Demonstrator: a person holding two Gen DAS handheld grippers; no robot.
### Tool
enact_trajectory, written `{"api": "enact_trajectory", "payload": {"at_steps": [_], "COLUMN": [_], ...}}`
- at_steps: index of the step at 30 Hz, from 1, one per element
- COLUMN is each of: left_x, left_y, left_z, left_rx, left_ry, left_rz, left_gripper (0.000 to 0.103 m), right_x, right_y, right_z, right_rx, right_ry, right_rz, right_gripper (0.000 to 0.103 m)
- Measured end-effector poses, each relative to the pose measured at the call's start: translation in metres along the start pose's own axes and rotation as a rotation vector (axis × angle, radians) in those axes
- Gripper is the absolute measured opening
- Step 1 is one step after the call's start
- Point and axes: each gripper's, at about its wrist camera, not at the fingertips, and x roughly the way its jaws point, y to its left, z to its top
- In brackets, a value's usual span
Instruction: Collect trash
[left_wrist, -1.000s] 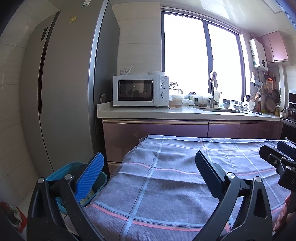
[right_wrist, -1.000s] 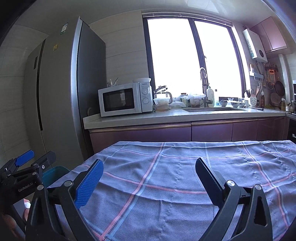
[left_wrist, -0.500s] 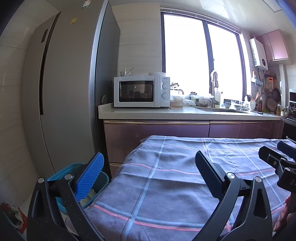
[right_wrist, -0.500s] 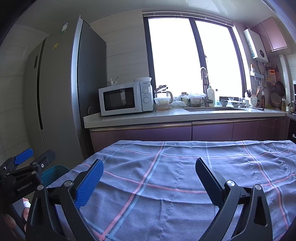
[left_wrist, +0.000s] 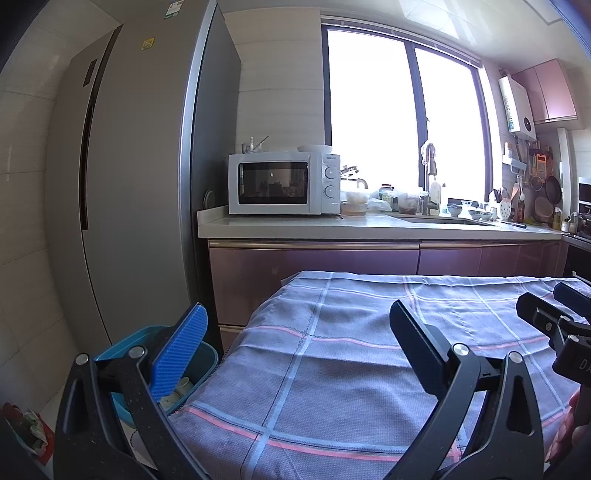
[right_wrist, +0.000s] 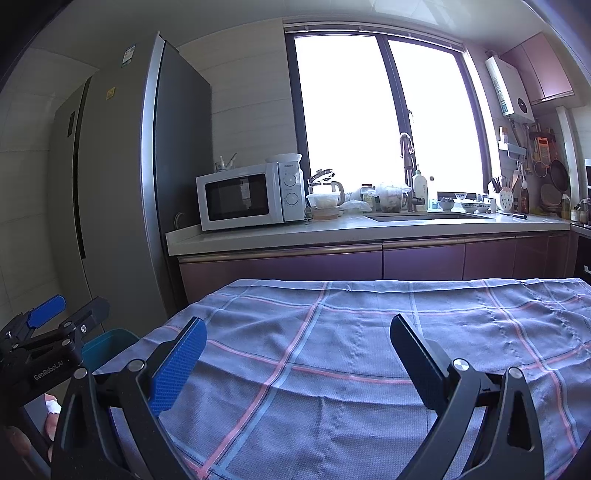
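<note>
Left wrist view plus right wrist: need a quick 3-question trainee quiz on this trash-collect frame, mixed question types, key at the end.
1. True or false: the left hand-held gripper grips a piece of trash.
2. Where is the blue bin? A) on the plaid tablecloth B) on the floor beside the table, by the fridge C) on the counter
3. Fill in: the white appliance on the counter beside the fridge is a ____.

Key: 1 false, both it and the right hand-held gripper are open and empty; 2 B; 3 microwave.
</note>
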Motion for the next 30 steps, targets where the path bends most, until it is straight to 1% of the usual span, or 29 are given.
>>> {"api": "enact_trajectory", "payload": {"at_steps": [30], "left_x": [0.0014], "left_y": [-0.0019], "left_z": [-0.0013], "left_rx": [0.005], "left_ry": [0.003], "left_rz": [0.0], "left_gripper": [0.097], "right_x": [-0.0002], "right_y": [-0.0008], "right_z": [0.0004], "right_rx": [0.006], "right_ry": [0.0], "right_rz": [0.002], "right_gripper": [0.096]}}
